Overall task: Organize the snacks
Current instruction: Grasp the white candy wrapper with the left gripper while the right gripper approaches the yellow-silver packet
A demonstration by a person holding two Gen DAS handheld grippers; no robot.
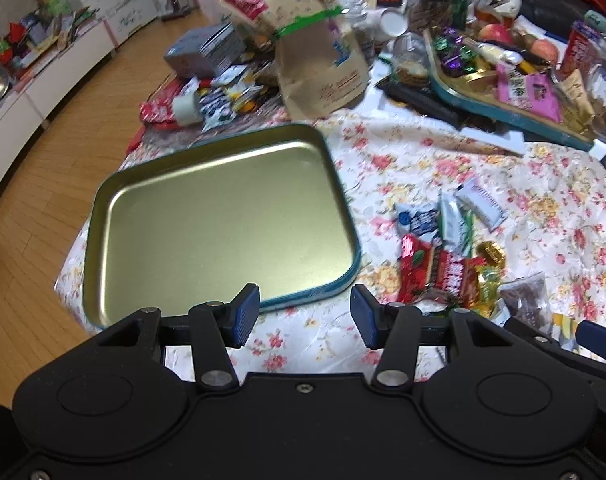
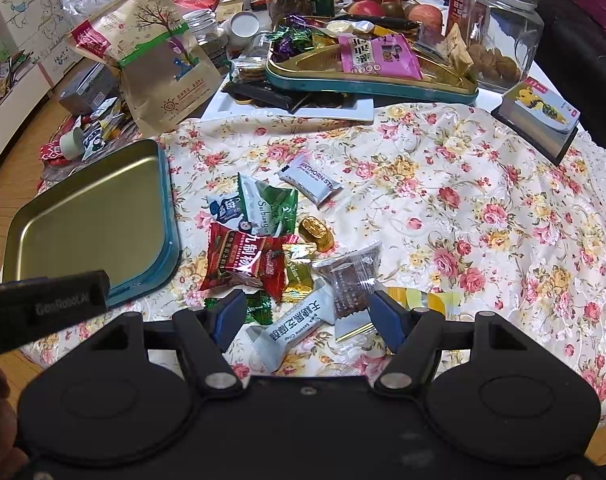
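Bright wrapped snacks heap at the gold tin tray's three o'clock; nearest wrappers lie half hidden by the right tongs; both those and the left tongs gape apart, holding nothing.

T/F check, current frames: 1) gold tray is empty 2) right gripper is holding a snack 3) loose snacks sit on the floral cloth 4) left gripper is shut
1) The gold tray is empty: true.
2) The right gripper holds a snack: false; it is open above the snack pile, gripping nothing.
3) Loose snacks lie on the floral cloth: true, beside the tray, not in it.
4) The left gripper is shut: false; it is open, near the tray's front rim.
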